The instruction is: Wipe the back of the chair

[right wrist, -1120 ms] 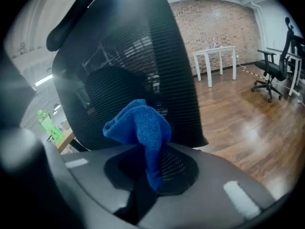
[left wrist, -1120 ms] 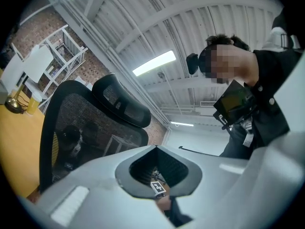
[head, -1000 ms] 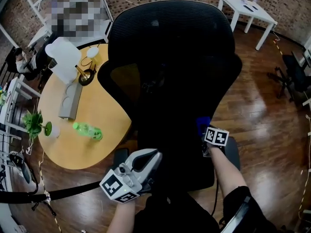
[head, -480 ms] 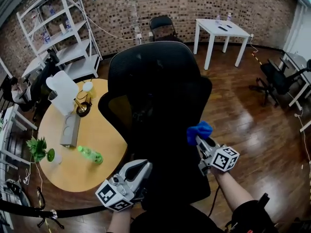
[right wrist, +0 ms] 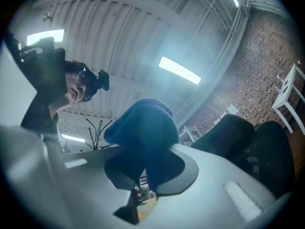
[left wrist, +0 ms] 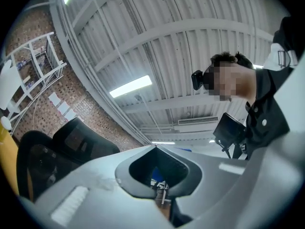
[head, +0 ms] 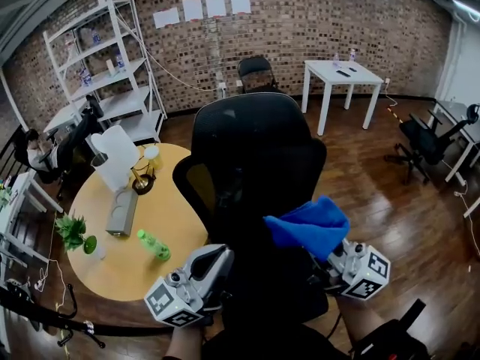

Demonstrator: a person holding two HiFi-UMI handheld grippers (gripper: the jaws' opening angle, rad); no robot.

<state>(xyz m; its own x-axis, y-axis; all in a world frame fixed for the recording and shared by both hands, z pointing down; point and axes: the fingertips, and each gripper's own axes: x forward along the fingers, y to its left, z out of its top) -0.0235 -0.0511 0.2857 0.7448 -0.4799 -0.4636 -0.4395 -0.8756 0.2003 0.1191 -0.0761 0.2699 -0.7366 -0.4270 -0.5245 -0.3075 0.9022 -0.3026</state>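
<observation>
Head view: right hand-held gripper point(head: 328, 261) pinches blue cloth point(head: 309, 227); left hand-held gripper point(head: 218, 259) pressed together.

Your head view is bright and evenly lit from overhead, with pale glare streaked across the wooden floor point(head: 390, 201), while the chair back point(head: 255, 156) reads near-black with little detail. Both gripper views stare up into ceiling strip lights point(left wrist: 131, 86) (yours on the right is hazy, bluish and blooming). There the blue cloth point(right wrist: 143, 128) sits soft, close to the lens. Fisheye bending curves every edge, and the corners go black.
</observation>
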